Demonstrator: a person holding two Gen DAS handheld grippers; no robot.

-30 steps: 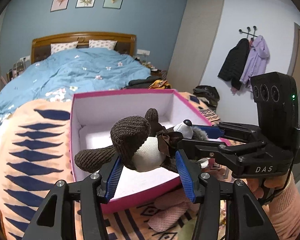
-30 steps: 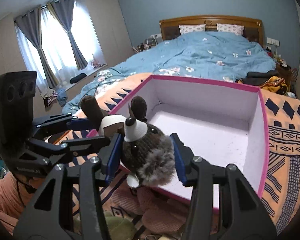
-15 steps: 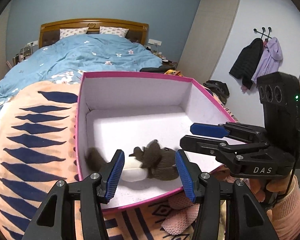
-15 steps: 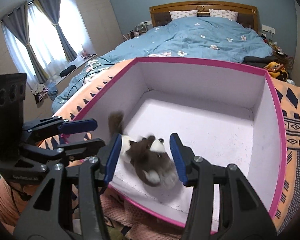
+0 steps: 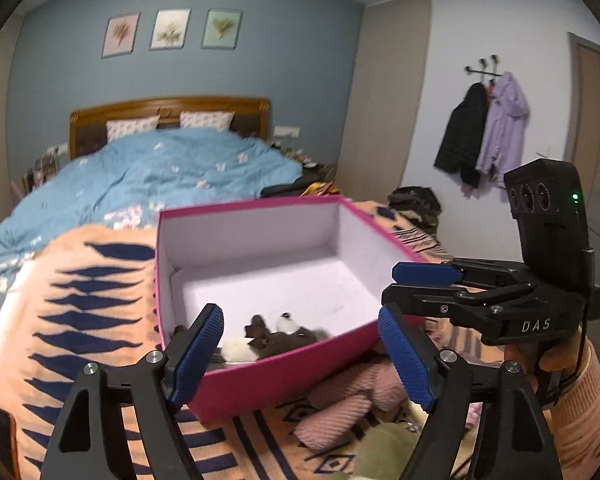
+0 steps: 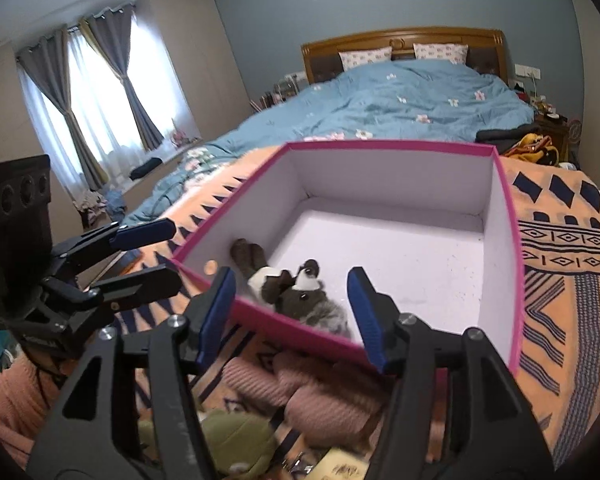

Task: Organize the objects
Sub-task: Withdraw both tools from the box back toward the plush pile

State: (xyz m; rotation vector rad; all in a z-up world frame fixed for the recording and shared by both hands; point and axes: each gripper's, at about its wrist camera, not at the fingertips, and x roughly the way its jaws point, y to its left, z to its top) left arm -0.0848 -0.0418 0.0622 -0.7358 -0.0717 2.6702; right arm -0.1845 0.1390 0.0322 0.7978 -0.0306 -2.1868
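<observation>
The brown-and-white knitted plush animal (image 6: 296, 296) lies on its side in the near left corner of the pink cardboard box with white inside (image 5: 384, 236), on the orange patterned blanket (image 5: 80, 296). My left gripper (image 5: 300, 354) has just been opening, jaws wide with nothing between the pads. My right gripper (image 6: 294, 312) has opened too, jaws apart, toy released below them.
</observation>
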